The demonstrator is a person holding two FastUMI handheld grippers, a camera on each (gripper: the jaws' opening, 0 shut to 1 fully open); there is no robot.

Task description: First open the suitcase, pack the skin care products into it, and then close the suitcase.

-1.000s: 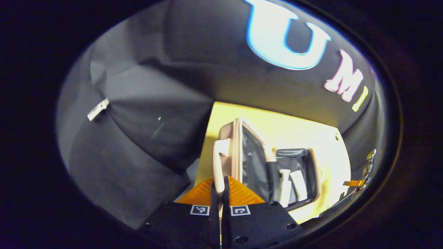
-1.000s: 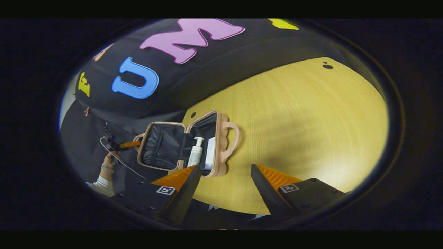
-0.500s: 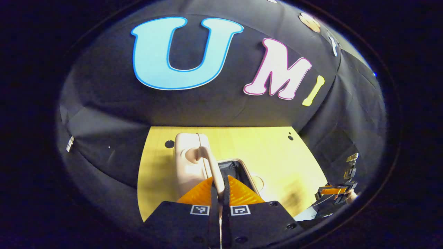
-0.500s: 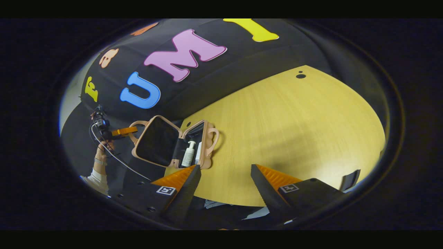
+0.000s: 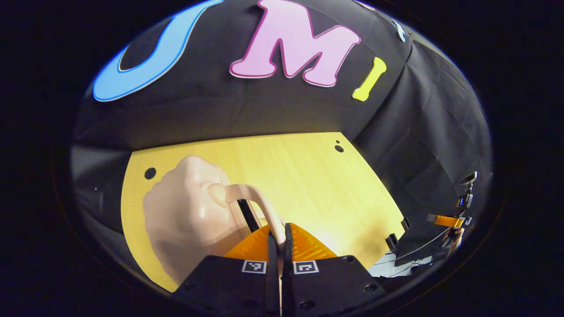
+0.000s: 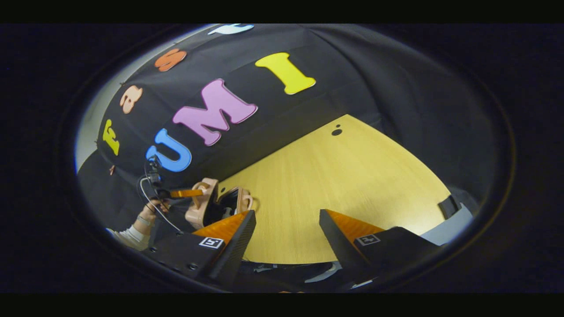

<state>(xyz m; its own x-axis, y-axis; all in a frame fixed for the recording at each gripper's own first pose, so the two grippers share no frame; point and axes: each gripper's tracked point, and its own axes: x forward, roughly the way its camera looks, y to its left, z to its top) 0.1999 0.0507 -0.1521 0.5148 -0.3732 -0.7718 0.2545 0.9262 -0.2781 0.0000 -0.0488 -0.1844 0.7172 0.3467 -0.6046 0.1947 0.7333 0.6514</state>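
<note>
Change: lid half has swung over; only a narrow gap is left now.
Left gripper [image 5: 278,235]: fingers clenched on the handle [image 5: 253,200].
Suitcase [image 5: 185,211]: just ahead-left, on the table [image 5: 308,176].
Right gripper [image 6: 286,229]: fingers spread apart, holding nothing, suitcase at its left.

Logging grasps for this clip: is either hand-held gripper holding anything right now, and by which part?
The left hand-held gripper is shut on the lid handle of the pink suitcase. The right hand-held gripper is open and holds nothing.
</note>
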